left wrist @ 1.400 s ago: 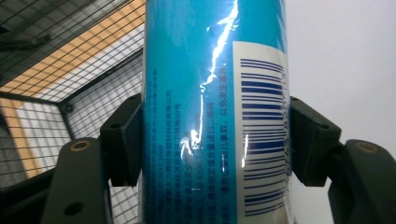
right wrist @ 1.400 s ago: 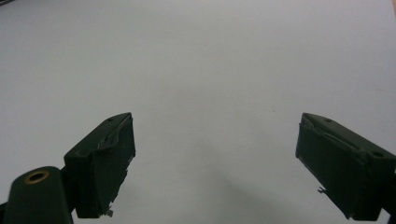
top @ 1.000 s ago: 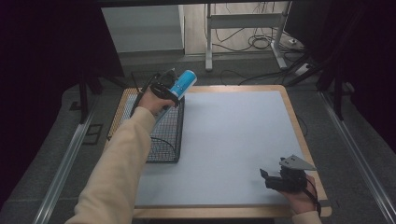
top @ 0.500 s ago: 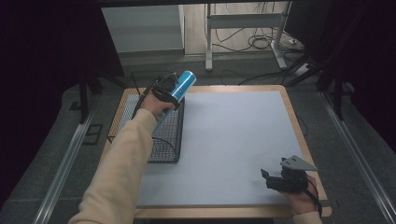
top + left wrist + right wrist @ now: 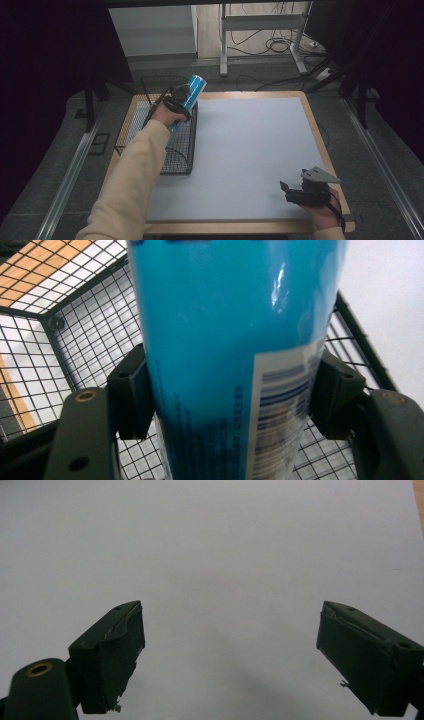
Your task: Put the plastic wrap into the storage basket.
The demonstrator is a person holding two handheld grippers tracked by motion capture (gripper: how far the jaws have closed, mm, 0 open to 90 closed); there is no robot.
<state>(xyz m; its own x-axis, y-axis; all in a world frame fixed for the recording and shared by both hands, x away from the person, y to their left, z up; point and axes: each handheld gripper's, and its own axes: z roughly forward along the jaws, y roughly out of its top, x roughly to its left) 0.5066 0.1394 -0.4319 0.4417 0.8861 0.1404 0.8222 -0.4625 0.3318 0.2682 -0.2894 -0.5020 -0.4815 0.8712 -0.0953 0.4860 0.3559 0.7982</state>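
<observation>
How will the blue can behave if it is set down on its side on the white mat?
The blue can looks round and glossy, so it would probably roll and may slip. The left hand-held gripper clamps it without visible denting, so it seems fairly stiff.

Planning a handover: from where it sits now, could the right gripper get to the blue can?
Probably yes: the right gripper is open and empty, with bare mat between it and the blue can, which the left gripper holds over the wire basket.

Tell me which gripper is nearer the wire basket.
Left. The left gripper holds the blue can above the wire basket; the right gripper sits at the table's near right corner.
</observation>
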